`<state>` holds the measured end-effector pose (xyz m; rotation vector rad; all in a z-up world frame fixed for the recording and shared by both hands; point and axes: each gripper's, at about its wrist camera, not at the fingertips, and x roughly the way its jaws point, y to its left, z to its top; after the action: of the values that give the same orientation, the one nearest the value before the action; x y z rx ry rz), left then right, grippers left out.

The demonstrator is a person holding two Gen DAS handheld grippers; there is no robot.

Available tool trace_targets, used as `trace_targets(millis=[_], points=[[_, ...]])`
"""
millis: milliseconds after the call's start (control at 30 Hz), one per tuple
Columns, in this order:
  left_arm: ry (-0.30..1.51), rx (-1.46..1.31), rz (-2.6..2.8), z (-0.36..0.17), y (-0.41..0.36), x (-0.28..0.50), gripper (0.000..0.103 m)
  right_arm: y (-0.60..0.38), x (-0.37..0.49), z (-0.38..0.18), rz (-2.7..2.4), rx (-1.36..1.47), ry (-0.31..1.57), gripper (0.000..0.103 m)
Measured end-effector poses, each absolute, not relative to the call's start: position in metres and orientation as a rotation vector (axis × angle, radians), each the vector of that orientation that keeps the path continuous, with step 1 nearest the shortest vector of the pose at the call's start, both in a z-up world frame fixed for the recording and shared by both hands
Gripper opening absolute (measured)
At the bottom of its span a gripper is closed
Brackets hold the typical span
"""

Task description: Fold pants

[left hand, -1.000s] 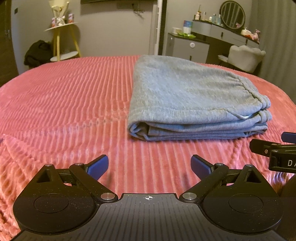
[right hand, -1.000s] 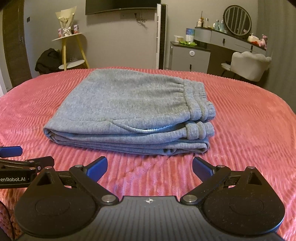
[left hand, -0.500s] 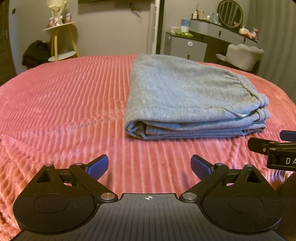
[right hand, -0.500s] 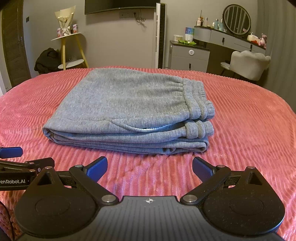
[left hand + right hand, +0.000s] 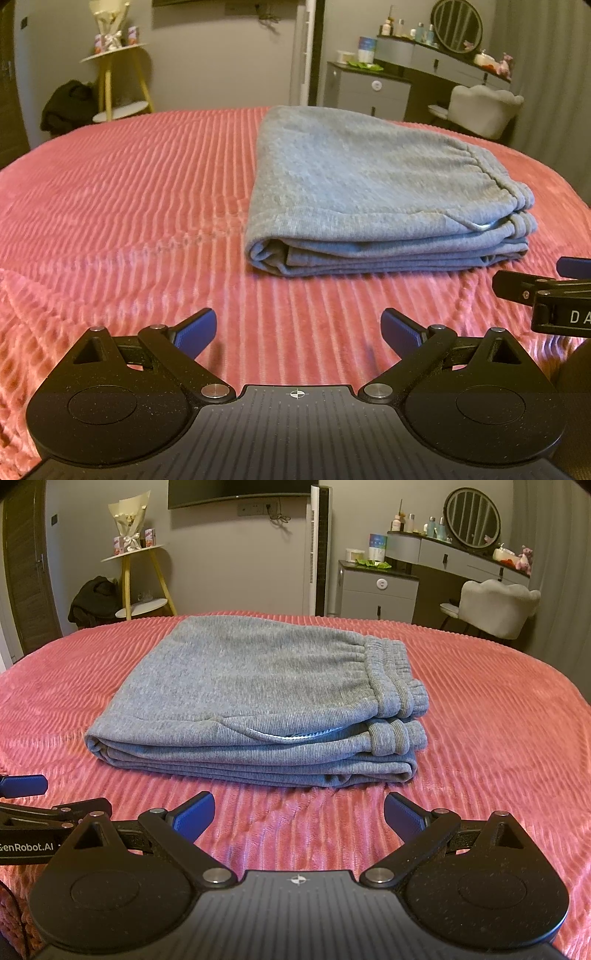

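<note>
Pants found folded into compact stack on bedspread, ahead of both jaw sets, clear of fingertips. Waistband stacked at right end, fold rounded at left; judged finished, no further fold needed. Left gripper spread wide, empty, stack ahead and right of jaws. Right gripper likewise wide, empty, stack dead ahead. Both held low, apparently backed off so stack lies undisturbed.

Right wrist view: "GenRobot.AI", first letter cut at frame edge, white on left gripper body. Left wrist view: "DA", truncated, on right gripper body.
</note>
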<state>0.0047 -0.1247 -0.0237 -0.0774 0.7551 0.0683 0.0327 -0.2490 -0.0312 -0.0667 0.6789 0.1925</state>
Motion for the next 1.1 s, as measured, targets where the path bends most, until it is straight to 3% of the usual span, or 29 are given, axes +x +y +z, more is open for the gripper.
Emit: trace_targets(millis=[1100], points=[[0.745, -0.103, 0.048, -0.023, -0.1239, 0.0046, 0.1, -0.2487, 0.0326, -0.0306, 0.19, -0.068, 0.677, 0.098]])
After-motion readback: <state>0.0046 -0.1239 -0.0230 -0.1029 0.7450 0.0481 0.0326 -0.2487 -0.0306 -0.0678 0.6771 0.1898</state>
